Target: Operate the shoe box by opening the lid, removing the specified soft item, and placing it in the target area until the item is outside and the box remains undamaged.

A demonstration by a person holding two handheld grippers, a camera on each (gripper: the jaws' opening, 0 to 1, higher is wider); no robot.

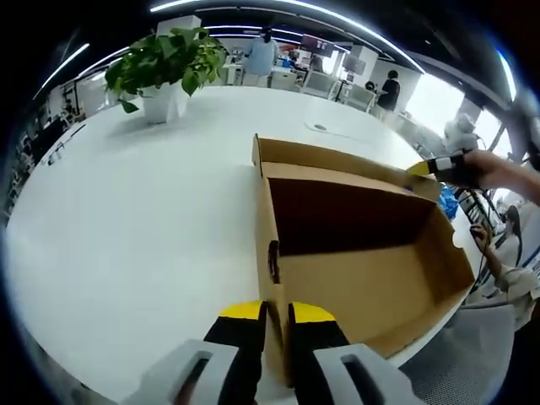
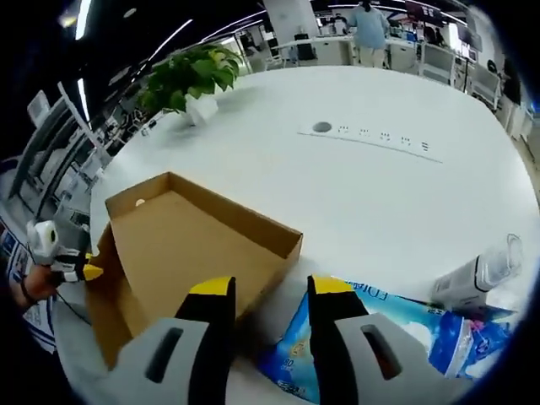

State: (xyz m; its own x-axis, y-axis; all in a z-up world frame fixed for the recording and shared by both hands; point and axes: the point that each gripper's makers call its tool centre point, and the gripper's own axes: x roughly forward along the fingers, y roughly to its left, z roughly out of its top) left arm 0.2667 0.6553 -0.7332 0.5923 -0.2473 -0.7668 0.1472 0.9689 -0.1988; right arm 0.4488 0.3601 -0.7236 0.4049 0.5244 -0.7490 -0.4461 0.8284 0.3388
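On white table (image 1: pixel 126 219), open shoe box (image 1: pixel 363 278).

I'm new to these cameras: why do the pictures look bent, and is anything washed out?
Left gripper view: fisheye curves the table; window glare at right; box interior shadowed. Right gripper view: the same bending; the table is evenly lit, the plant sharp.

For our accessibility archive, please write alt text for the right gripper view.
An open hand-held gripper hovers between an open cardboard shoe box and a blue-and-white plastic package on a white table, with a potted plant farther back.
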